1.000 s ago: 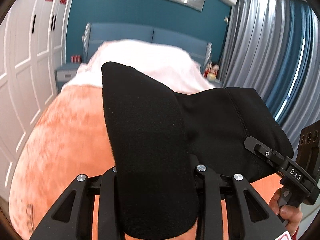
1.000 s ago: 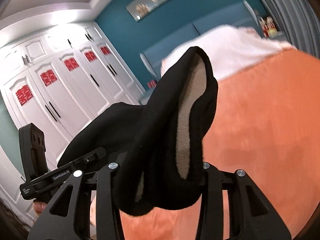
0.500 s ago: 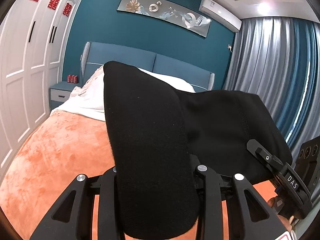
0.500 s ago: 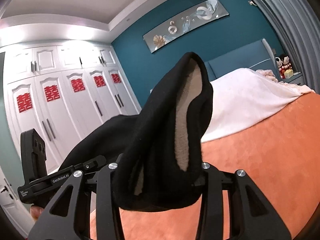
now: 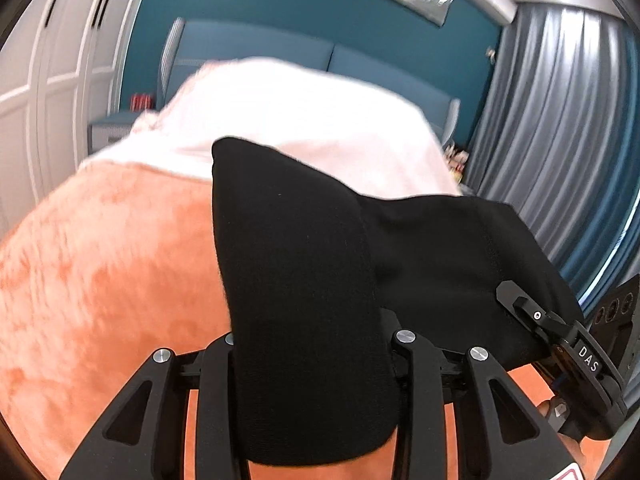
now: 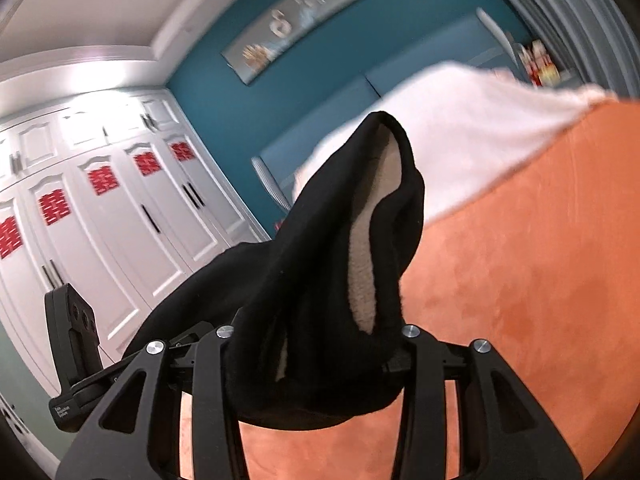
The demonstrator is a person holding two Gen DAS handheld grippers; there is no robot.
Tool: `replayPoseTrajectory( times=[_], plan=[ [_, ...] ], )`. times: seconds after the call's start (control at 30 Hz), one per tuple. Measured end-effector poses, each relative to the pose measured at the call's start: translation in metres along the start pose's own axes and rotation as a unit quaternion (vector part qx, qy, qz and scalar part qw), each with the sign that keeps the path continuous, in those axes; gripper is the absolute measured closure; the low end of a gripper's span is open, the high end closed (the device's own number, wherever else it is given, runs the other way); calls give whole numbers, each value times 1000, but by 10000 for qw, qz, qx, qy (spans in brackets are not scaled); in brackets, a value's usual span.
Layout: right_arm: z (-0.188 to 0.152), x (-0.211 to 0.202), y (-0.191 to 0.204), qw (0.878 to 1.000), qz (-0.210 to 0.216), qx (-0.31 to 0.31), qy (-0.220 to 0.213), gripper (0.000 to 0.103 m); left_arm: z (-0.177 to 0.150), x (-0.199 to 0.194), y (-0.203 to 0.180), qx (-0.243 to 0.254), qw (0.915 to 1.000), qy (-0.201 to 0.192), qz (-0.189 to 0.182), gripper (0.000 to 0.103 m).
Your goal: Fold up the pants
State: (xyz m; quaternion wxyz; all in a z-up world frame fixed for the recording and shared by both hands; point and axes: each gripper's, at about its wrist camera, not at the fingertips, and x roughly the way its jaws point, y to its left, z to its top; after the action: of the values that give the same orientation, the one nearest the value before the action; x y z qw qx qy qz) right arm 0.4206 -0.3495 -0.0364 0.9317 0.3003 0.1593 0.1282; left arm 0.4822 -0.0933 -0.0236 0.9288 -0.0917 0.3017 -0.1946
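The black pants (image 5: 304,288) with a beige fleece lining (image 6: 360,280) hang between both grippers above the orange bed cover (image 5: 100,280). My left gripper (image 5: 312,360) is shut on one black edge of the pants, and the cloth hides its fingertips. My right gripper (image 6: 316,356) is shut on the other edge, with the lining showing between its jaws. The right gripper also shows in the left wrist view (image 5: 560,340), at the far end of the stretched cloth. The left gripper shows in the right wrist view (image 6: 76,344), at the left.
The bed has an orange cover (image 6: 520,280) and a white blanket (image 5: 300,120) toward the blue headboard (image 5: 260,56). White wardrobes (image 6: 100,220) stand on the left. Grey curtains (image 5: 560,120) hang on the right. A nightstand (image 5: 112,128) stands beside the headboard.
Both wrist views have tilted back down toward the bed after pointing up at the wall half a second ago. The pants stay gripped in both grippers.
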Motion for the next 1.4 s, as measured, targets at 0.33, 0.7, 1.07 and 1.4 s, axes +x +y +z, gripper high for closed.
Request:
replayPoseTrajectory(
  times=[0.33, 0.7, 1.07, 1.4],
  plan=[
    [-91, 33, -72, 9925, -273, 833, 854, 65, -80, 61, 41, -128, 9957, 911, 65, 71],
    [-127, 36, -94, 9804, -650, 1237, 1390, 61, -122, 79, 68, -194, 9943, 1039, 135, 56],
    [-118, -38, -73, 9756, -1552, 1069, 1130, 33, -111, 15, 71, -130, 9899, 906, 1085, 19],
    [-62, 13, 28, 9730, -1452, -1104, 1417, 80, -36, 57, 2, 520, 9897, 1005, 877, 17]
  ],
)
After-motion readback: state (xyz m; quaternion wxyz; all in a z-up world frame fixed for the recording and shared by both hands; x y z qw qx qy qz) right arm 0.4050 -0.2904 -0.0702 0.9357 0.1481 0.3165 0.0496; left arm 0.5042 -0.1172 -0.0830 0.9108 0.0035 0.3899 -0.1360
